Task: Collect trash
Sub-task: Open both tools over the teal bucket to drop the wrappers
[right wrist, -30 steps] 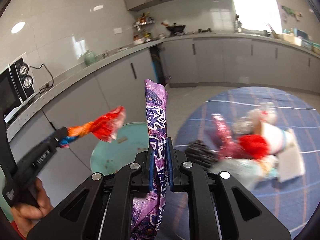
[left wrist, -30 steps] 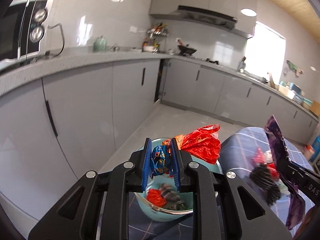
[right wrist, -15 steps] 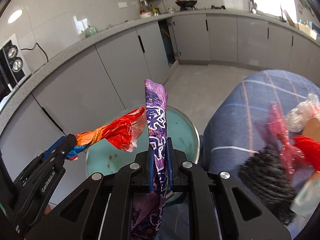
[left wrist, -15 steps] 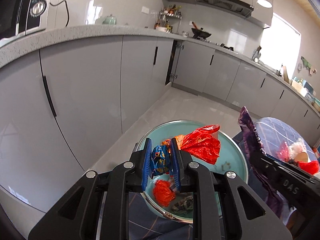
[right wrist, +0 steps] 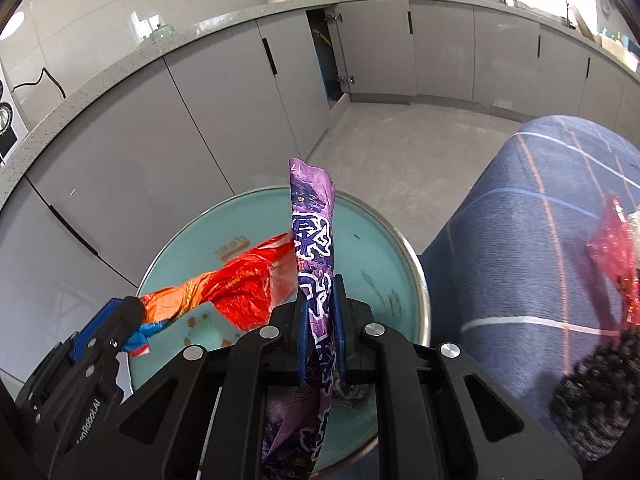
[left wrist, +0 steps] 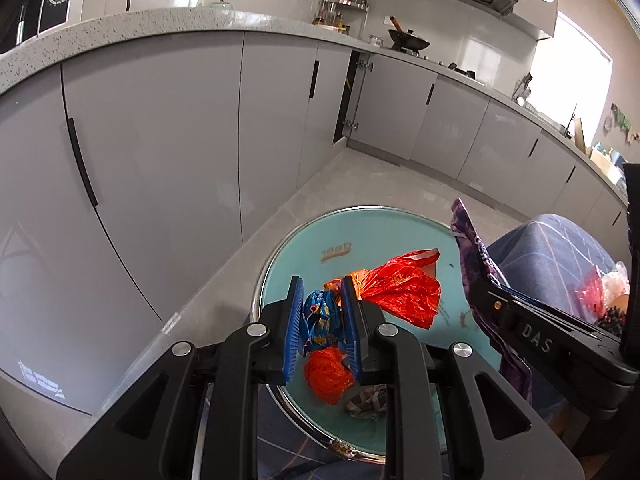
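From the left wrist, the left tool (left wrist: pixel 322 312) pinches a red-and-blue wrapper (left wrist: pixel 396 286) over the teal bin (left wrist: pixel 320 240), its own frame hiding the bin's near rim, while from the right wrist the right tool (right wrist: pixel 320 312) clamps a purple wrapper (right wrist: pixel 312 224), lower end cut off.

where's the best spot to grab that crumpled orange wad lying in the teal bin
Pinch the orange wad across its bunched middle, coming straight down from above. It is a loose crumpled ball on the teal bin floor, so no edge offers itself; the bin wall probably blocks side approaches.
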